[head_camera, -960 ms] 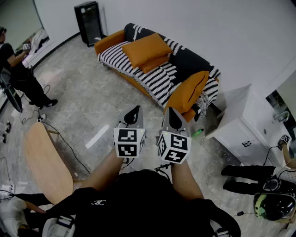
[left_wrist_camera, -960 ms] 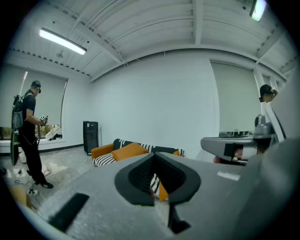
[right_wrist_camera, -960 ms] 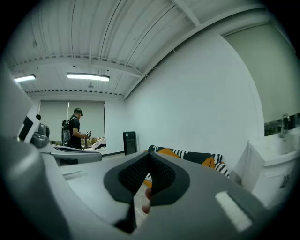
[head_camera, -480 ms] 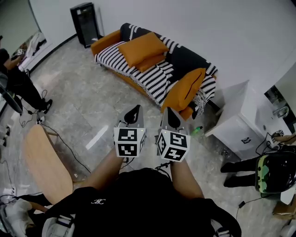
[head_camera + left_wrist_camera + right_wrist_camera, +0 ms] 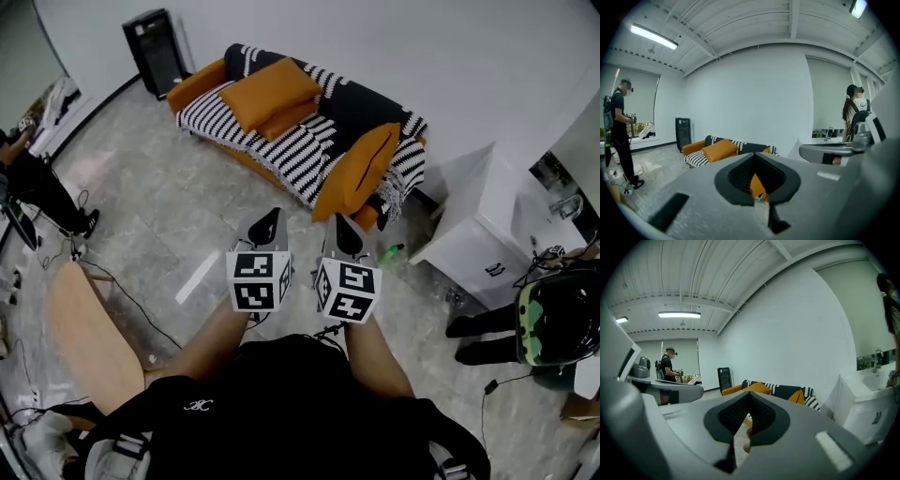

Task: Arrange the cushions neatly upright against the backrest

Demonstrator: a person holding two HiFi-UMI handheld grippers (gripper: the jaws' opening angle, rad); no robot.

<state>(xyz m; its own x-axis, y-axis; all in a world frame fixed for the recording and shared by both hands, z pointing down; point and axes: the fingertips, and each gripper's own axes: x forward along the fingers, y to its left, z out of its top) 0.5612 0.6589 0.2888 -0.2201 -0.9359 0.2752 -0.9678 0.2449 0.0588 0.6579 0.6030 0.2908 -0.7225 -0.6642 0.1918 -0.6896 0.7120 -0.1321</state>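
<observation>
An orange sofa (image 5: 202,80) under a black-and-white striped blanket (image 5: 300,150) stands against the far wall. A large orange cushion (image 5: 272,89) lies tilted on a smaller one (image 5: 289,120) at the sofa's left half. Another orange cushion (image 5: 361,173) leans over the front edge at the right end. My left gripper (image 5: 270,223) and right gripper (image 5: 342,232) are side by side, well short of the sofa, both shut and holding nothing. The left gripper (image 5: 755,159) view shows the large cushion (image 5: 721,150) far off. The right gripper (image 5: 749,395) view shows the sofa (image 5: 780,391) too.
A white sink cabinet (image 5: 478,248) stands right of the sofa, with a green bottle (image 5: 391,251) on the floor beside it. A black box (image 5: 150,42) is left of the sofa. A wooden table (image 5: 84,328), cables, a person (image 5: 37,178) at left and a helmeted person (image 5: 539,323) at right.
The sofa has slid left and up in the head view. A person with a green helmet has come in at the right edge. Both grippers stay shut, side by side.
</observation>
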